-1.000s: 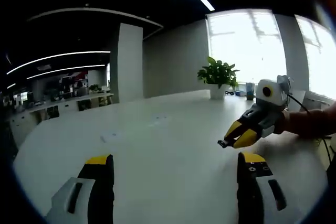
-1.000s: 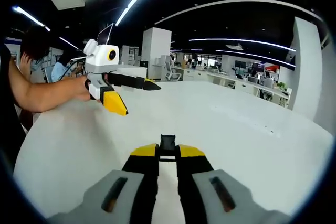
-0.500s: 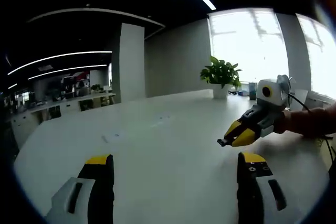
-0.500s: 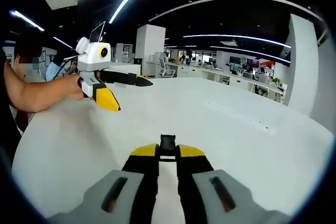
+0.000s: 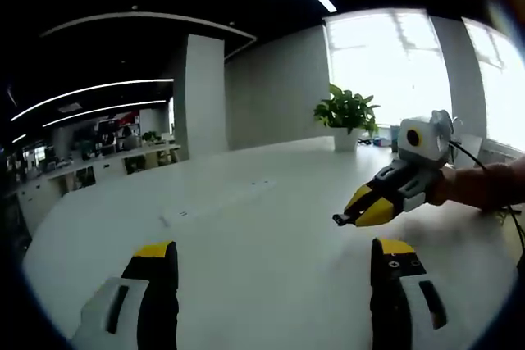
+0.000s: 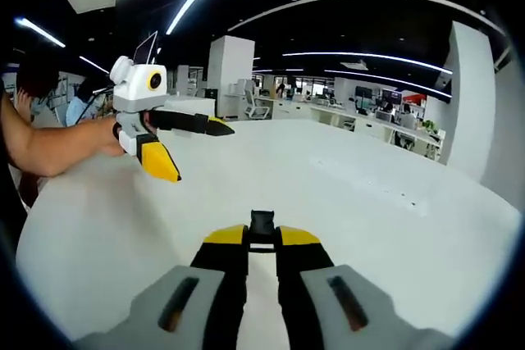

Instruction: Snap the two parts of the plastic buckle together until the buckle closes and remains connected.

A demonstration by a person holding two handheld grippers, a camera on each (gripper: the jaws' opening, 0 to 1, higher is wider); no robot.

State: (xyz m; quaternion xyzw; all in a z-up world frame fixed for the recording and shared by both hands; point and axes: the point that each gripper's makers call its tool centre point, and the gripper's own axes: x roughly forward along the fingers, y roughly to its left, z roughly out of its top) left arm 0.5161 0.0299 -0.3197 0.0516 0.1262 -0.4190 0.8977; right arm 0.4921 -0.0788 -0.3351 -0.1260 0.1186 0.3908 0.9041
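A wide open-plan office, strip lights overhead, and both tools hang above a large bare white table [image 6: 385, 202]. The right gripper [image 6: 262, 236] has its yellow-tipped jaws pinched nearly together on a small black plastic buckle part [image 6: 262, 223], which pokes up between the tips; seen from the left gripper view, that piece is a dark nub at its nose [image 5: 338, 220]. The left gripper [image 5: 272, 256] stands wide open, holding nothing. No second buckle half can be made out, so the snap looks not yet begun. A leafy green potted plant [image 5: 347, 112] sits by the window.
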